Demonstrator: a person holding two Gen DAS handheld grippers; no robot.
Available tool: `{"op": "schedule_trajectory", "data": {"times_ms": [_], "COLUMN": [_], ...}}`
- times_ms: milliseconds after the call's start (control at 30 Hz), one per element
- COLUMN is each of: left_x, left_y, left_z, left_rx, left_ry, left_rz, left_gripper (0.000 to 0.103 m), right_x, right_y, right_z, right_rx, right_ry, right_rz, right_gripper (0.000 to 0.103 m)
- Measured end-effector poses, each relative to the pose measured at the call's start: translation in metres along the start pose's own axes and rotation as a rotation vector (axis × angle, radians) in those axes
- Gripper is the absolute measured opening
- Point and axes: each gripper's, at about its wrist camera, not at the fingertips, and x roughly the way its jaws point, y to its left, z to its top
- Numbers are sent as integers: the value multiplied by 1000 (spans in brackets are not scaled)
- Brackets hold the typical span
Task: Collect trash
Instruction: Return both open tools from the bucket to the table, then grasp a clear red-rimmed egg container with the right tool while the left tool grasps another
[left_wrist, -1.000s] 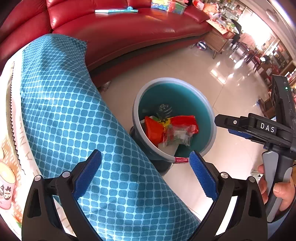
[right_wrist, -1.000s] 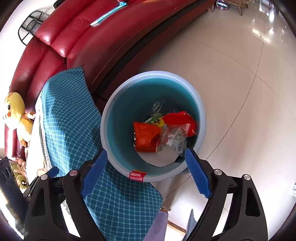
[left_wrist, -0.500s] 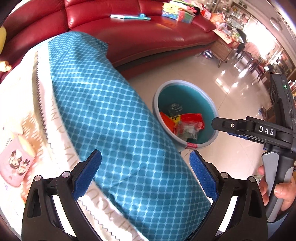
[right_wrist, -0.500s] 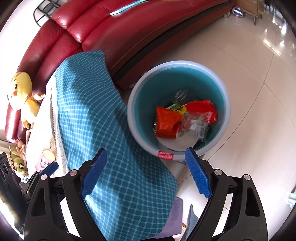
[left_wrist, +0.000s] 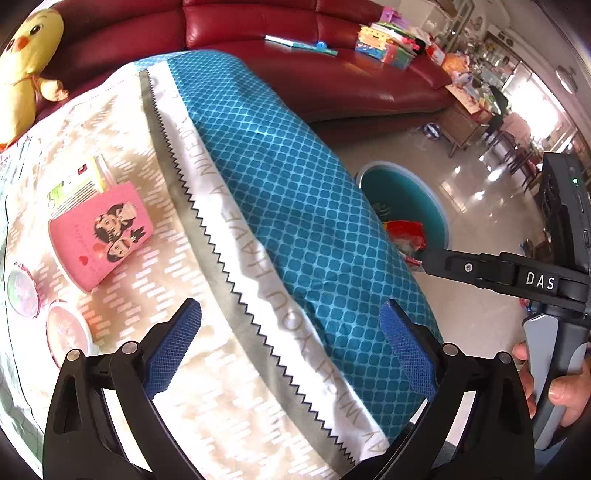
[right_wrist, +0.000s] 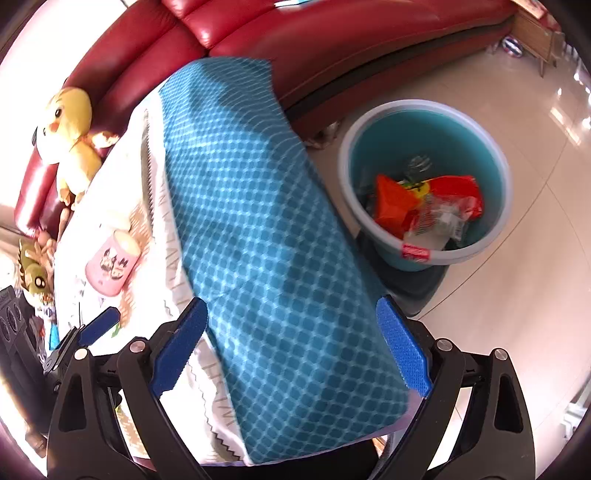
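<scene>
Behind the table a red leather sofa (left_wrist: 332, 74) with a yellow plush duck (right_wrist: 72, 129) and some books (left_wrist: 384, 40) on it, over the table a teal-bordered tablecloth (left_wrist: 288, 206), farther off a glossy tiled floor (right_wrist: 517, 314).

A teal bin (right_wrist: 424, 173) on the floor holds red and orange wrappers (right_wrist: 428, 206), apparently crumpled.

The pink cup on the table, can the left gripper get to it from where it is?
Probably yes. The left gripper is open and empty above the tablecloth, and the pink cup lies on its side ahead and to the left, with only bare cloth between. The two round lids sit off to the side.
</scene>
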Motion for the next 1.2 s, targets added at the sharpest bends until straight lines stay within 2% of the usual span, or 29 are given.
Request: {"op": "schedule_trajectory", "data": {"times_ms": [300,467,733,1000,1200], "left_x": [-39,-54,-75,-88,-87], "left_y": [70,117,188,251,271], "left_z": [-35,-58,-90,-110,-115], "left_rx": [-87,-152,-205,-315,-344], "left_ry": [-40,-26,-41,-52,-43], "left_rz": [38,55,183,227,231], "left_gripper": [99,99,99,99,99], "right_x": [25,45,81,116,127], "right_y": [84,139,218,273,287], "right_z": [-18,-29,-48,-56,-54], "right_rx": [-131,-220,-341,-402,-406], "right_ry": [67,118,195,234,213], "right_rz": [21,42,43,60,71], "right_gripper": [89,89,89,89,87]}}
